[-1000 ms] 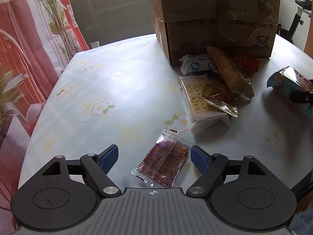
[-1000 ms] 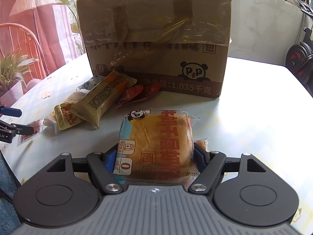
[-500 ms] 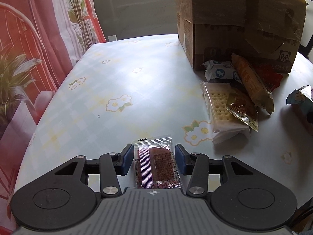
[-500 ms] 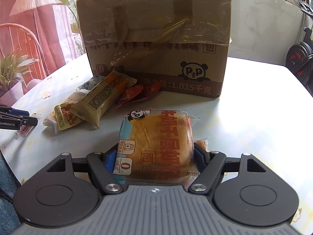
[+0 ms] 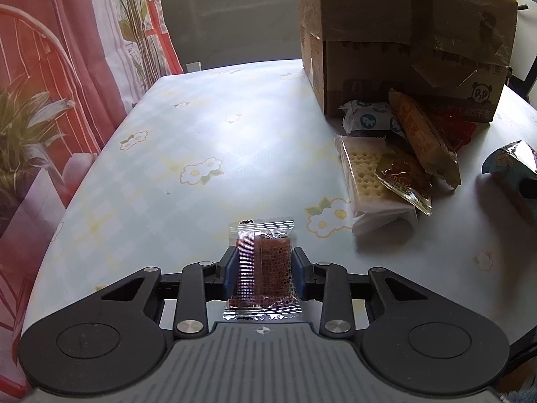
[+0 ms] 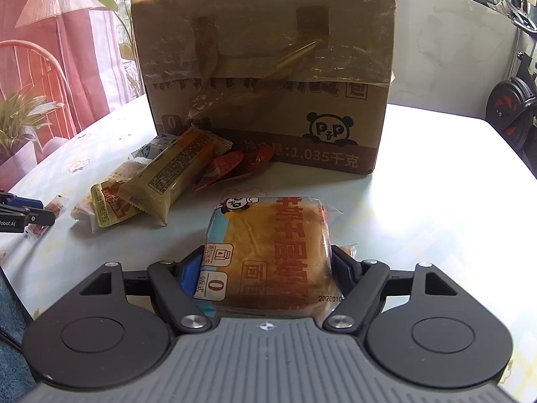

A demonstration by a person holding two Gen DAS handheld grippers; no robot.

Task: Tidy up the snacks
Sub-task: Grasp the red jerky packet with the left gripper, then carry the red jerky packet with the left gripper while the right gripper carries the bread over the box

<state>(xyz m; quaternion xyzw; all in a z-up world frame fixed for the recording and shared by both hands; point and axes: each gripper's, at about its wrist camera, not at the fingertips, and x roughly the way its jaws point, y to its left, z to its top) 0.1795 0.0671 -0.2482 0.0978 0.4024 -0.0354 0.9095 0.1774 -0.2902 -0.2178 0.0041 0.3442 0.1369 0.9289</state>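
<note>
My left gripper (image 5: 262, 270) is shut on a small clear packet with a dark red-brown snack (image 5: 263, 268), held just over the table near its front edge. My right gripper (image 6: 266, 268) is shut on a packaged bread (image 6: 268, 252) with red lettering and a panda logo. A pile of snacks lies in front of the cardboard box (image 6: 265, 67): a cracker pack (image 5: 365, 181), a yellow sachet (image 5: 404, 178), a long orange-yellow bar (image 6: 171, 174), a blue-white packet (image 5: 367, 119) and red packets (image 6: 235, 164). The left gripper also shows at the right wrist view's left edge (image 6: 20, 213).
The table (image 5: 208, 141) has a pale blue floral cloth. The cardboard box (image 5: 402, 33) stands at the back. A red patterned curtain and plants (image 5: 50, 84) lie beyond the left edge. An exercise bike (image 6: 513, 110) stands at the far right.
My left gripper has closed on the small red-brown packet, which now sits straight between the fingers. The right gripper with the bread has not moved.
</note>
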